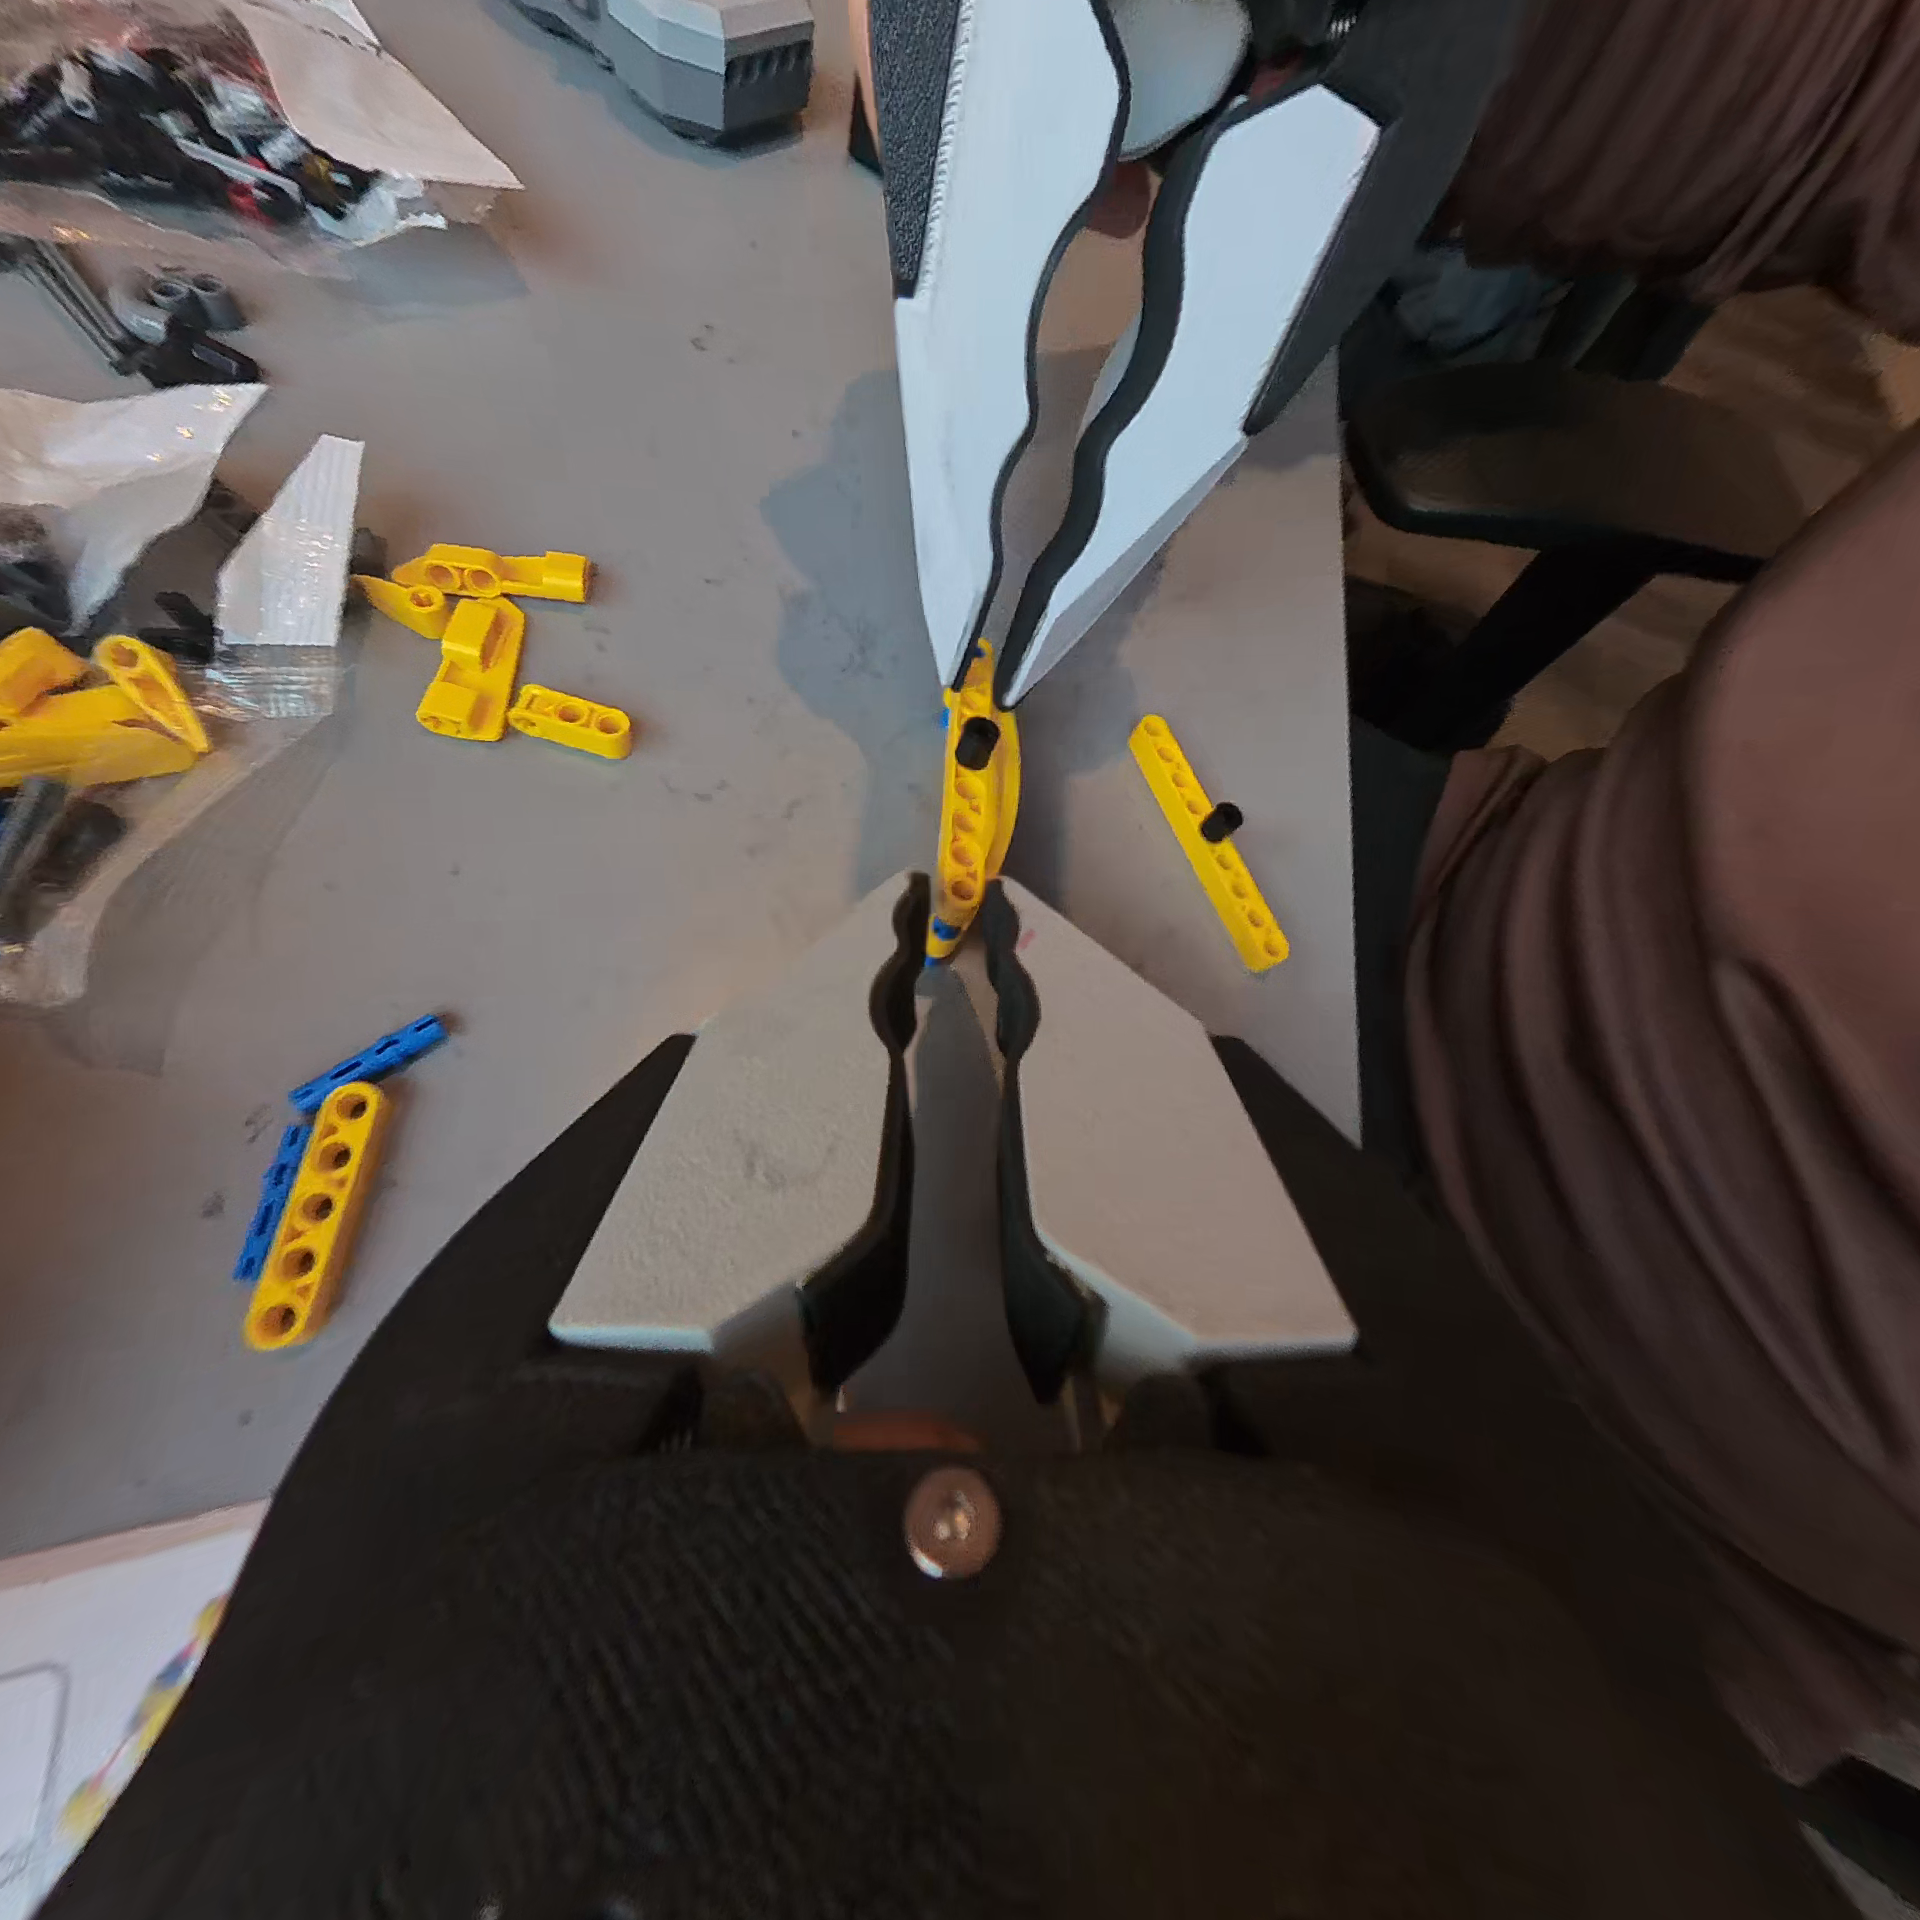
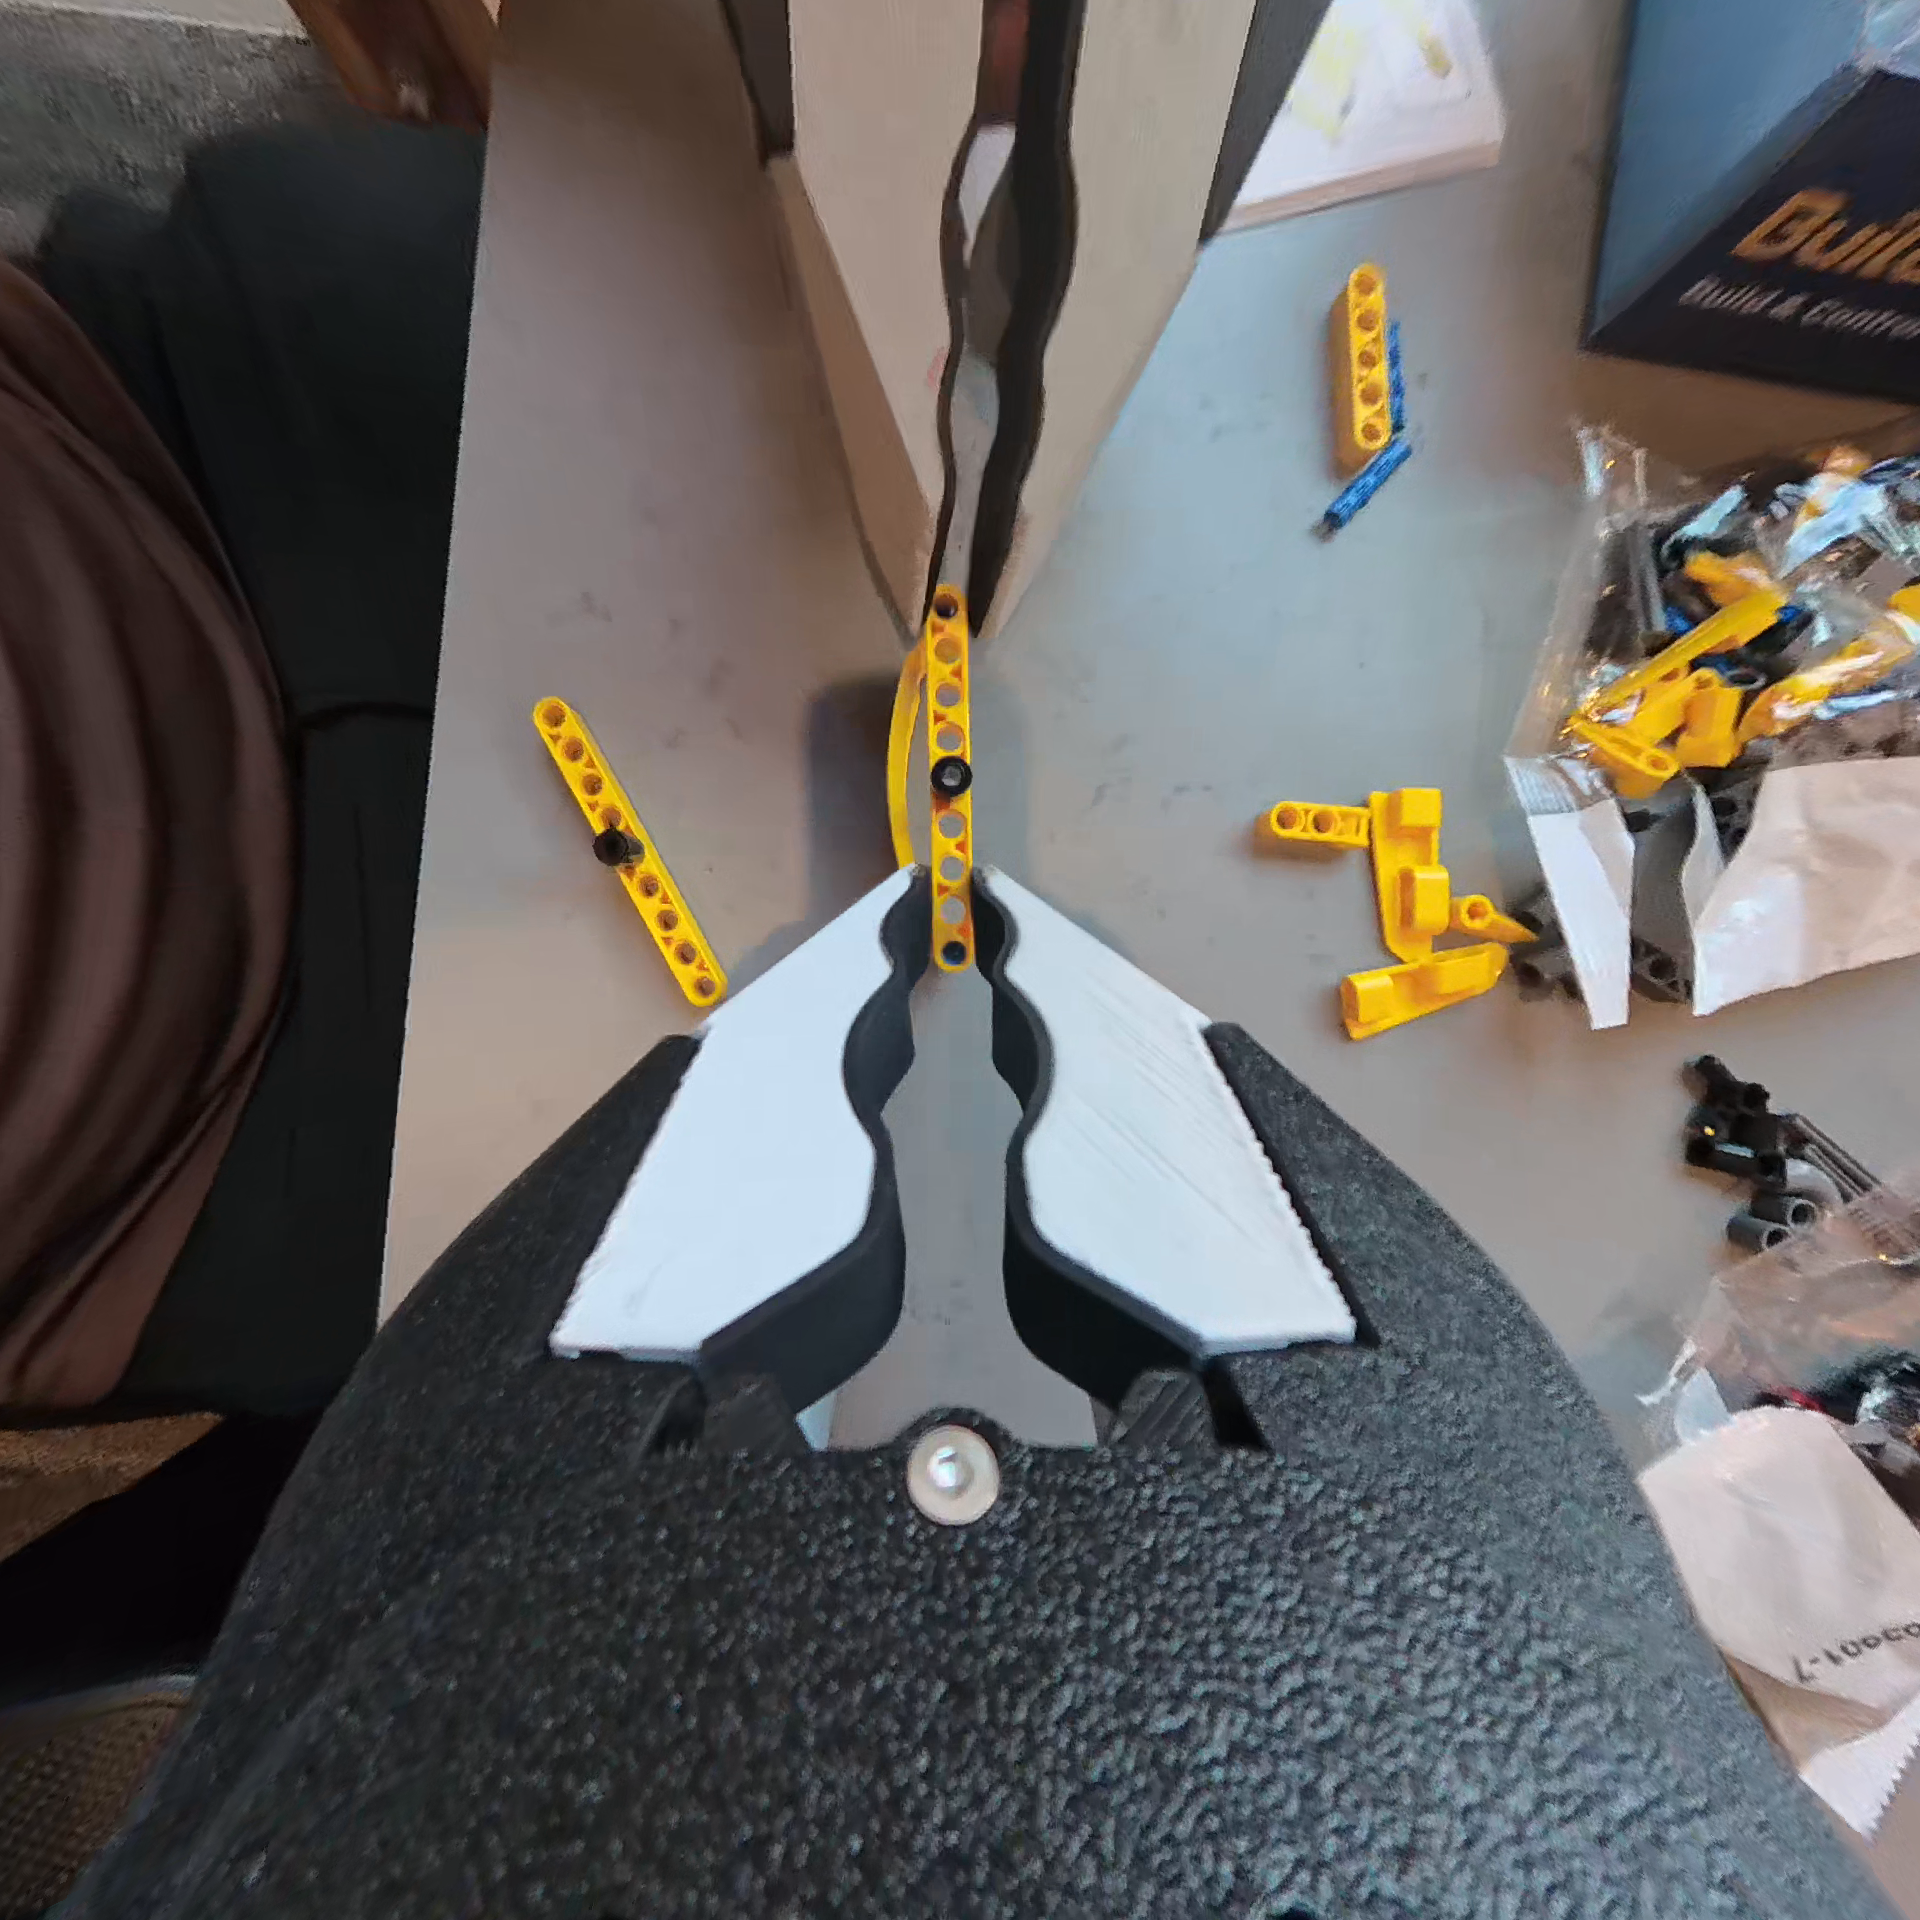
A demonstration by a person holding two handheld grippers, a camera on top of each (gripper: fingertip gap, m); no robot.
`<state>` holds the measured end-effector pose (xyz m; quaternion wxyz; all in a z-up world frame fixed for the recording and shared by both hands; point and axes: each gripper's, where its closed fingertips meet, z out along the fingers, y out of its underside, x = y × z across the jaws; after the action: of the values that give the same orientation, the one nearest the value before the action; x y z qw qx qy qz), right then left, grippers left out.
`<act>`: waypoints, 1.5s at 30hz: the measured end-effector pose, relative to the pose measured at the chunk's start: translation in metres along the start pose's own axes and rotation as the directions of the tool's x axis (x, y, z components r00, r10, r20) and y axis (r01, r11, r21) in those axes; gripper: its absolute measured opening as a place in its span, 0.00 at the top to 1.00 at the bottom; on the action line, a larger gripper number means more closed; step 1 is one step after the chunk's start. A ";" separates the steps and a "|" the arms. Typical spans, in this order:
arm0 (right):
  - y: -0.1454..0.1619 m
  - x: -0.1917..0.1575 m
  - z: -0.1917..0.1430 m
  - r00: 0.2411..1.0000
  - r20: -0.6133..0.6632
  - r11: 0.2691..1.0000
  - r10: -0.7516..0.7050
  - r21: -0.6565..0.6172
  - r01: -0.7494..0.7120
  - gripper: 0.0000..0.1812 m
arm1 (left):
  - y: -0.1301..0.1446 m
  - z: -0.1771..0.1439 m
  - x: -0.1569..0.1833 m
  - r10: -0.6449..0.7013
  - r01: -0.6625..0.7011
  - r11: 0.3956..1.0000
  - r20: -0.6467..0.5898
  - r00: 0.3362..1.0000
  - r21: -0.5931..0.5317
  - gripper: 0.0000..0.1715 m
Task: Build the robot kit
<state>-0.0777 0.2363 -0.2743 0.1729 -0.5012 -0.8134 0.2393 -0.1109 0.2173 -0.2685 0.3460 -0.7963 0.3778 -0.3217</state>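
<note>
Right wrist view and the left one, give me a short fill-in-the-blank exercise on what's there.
1. Both grippers, left gripper and right gripper, pinch the same ___ beam.
2. The pin in that beam is ___.
3. A second pinned beam lies flat on the ___ table.

Missing: yellow; black; grey

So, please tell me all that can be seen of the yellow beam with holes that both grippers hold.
The yellow beam is a long, thin strip of glossy plastic with a row of round holes. A black pin sits in one hole near its middle. A curved yellow piece bows out along one side. It is held above the grey table, each end pinched: the right gripper on one, the left gripper on the other.
</note>
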 end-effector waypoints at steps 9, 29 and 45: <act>0.000 0.000 0.000 1.000 -0.001 0.999 0.013 0.053 -0.012 0.96 | 0.007 -0.003 -0.004 0.065 -0.063 0.998 0.100 0.993 -0.027 0.89; -0.022 -0.003 -0.008 0.999 -0.008 0.987 0.040 0.154 -0.038 0.92 | -0.001 -0.011 -0.005 0.061 -0.054 0.998 0.207 0.976 -0.036 0.88; -0.042 0.000 0.009 0.997 -0.049 0.988 0.061 0.148 -0.053 1.00 | 0.020 0.020 0.000 0.157 -0.131 0.978 0.162 0.974 -0.161 0.97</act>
<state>-0.1129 0.2181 -0.2578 0.2241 -0.5162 -0.7741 0.2900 -0.1028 0.2140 -0.2959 0.3394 -0.8155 0.4260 -0.1960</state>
